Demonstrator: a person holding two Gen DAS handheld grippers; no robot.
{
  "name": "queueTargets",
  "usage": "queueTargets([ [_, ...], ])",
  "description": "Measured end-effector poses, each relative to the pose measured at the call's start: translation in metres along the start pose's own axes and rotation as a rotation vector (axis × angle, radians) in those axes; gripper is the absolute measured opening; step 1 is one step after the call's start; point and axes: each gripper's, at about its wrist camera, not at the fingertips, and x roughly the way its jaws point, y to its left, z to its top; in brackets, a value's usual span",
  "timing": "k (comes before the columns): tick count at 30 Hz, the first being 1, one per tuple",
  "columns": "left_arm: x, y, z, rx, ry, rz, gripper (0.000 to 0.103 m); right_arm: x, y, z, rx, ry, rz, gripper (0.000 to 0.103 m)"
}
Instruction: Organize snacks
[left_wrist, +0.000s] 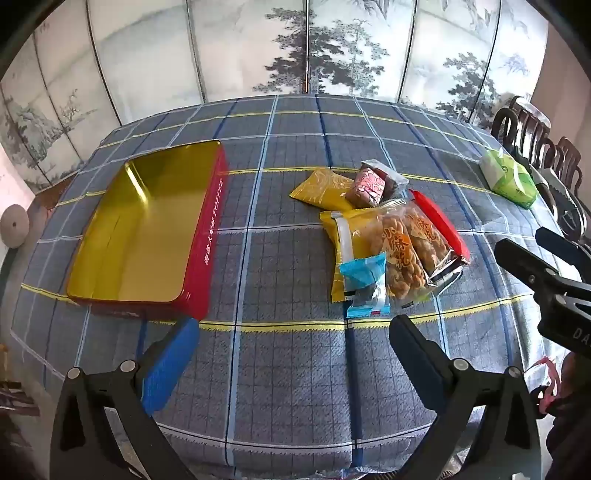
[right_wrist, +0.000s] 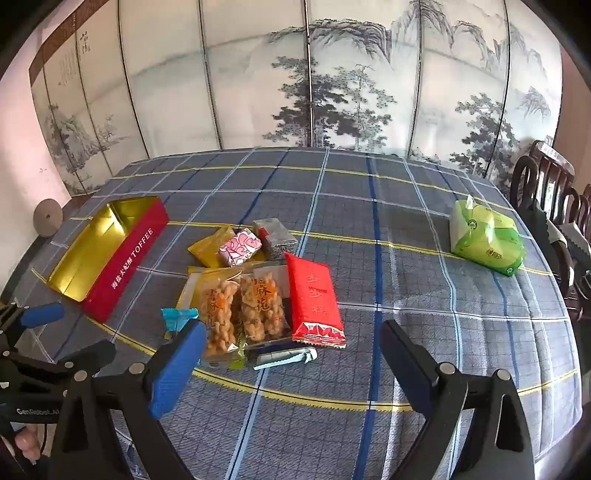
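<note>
A red toffee tin (left_wrist: 147, 236) with an empty gold inside lies open on the left of the table; it also shows in the right wrist view (right_wrist: 110, 254). A pile of snack packets sits mid-table: two clear fried-twist bags (left_wrist: 406, 251) (right_wrist: 243, 314), a red packet (left_wrist: 439, 221) (right_wrist: 314, 302), a blue packet (left_wrist: 365, 288) (right_wrist: 177, 317), a yellow packet (left_wrist: 321, 188) (right_wrist: 210, 247) and a pink-patterned box (left_wrist: 369, 190) (right_wrist: 240, 251). My left gripper (left_wrist: 295, 354) is open and empty, in front of the pile. My right gripper (right_wrist: 291, 365) is open and empty, just before the pile.
A green tissue pack (left_wrist: 509, 179) (right_wrist: 487, 240) lies at the far right of the plaid tablecloth (left_wrist: 280, 369). Dark wooden chairs (right_wrist: 546, 184) stand at the right edge. A painted folding screen (right_wrist: 295, 92) stands behind the table.
</note>
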Motion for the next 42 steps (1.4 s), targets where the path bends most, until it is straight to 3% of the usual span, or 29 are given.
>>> queueTargets([
  [42, 0.020, 0.007, -0.001, -0.018, 0.052, 0.051, 0.102, 0.018, 0.006, -0.005, 0.003, 0.031, 0.051, 0.096],
])
